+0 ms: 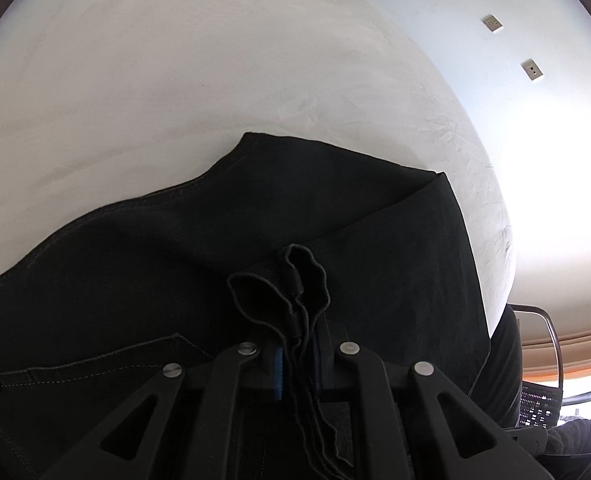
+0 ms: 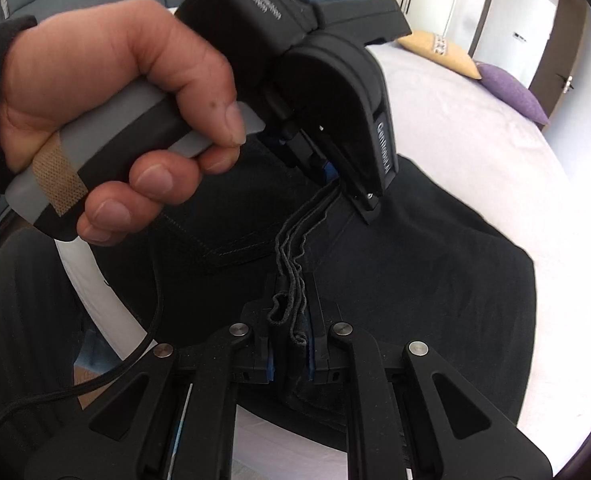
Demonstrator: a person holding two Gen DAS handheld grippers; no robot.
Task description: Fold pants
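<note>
Black pants (image 1: 143, 280) lie folded on a white bed, a back pocket with a rivet at the lower left. My left gripper (image 1: 297, 354) is shut on a bunch of stacked hem edges of the pants. In the right wrist view my right gripper (image 2: 291, 344) is shut on the same layered edge of the pants (image 2: 435, 280), a short way along it. Just beyond, a hand (image 2: 107, 92) grips the left gripper (image 2: 335, 178), whose fingers pinch the same strip of cloth. The edge runs taut between the two grippers.
The white bed (image 1: 175, 80) stretches ahead, its right edge near a white wall with two sockets (image 1: 531, 69). A yellow cushion (image 2: 439, 52) and a purple cushion (image 2: 511, 92) lie at the far end. A chair frame (image 1: 551, 332) stands at the lower right. A cable (image 2: 95, 384) hangs from the left gripper.
</note>
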